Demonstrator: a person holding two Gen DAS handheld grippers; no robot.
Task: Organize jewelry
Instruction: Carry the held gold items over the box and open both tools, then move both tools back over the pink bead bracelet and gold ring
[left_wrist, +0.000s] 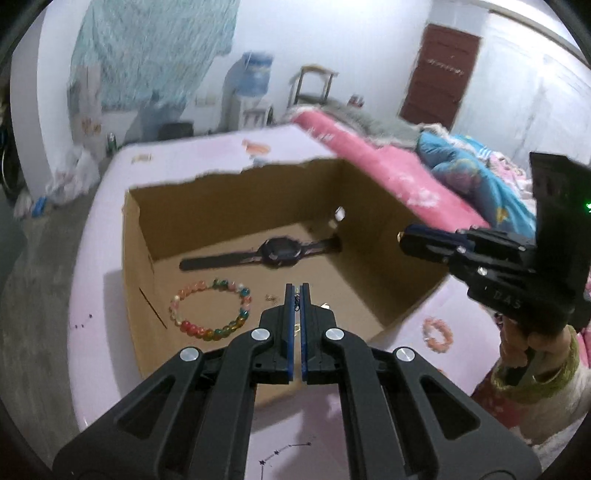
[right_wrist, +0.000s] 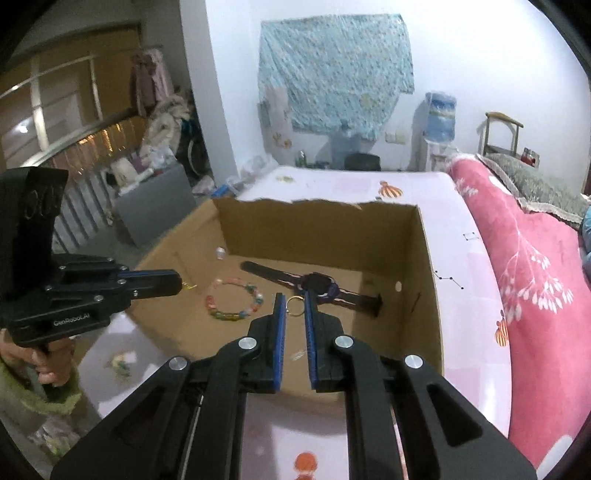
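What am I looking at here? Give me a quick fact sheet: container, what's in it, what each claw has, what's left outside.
container: cardboard box, open top, on a pink surface
inside: black watch; multicolored bead bracelet
left claw: shut on a small gold chain piece, over the box
right claw: holding a metal ring between its fingers, over the box
outside: orange bead bracelet beside the box

left gripper (left_wrist: 295, 291) pinches a small chain (left_wrist: 296, 302) over the cardboard box (left_wrist: 388, 258), where a beaded bracelet (left_wrist: 210, 312) and watch (left_wrist: 277, 253) lie.
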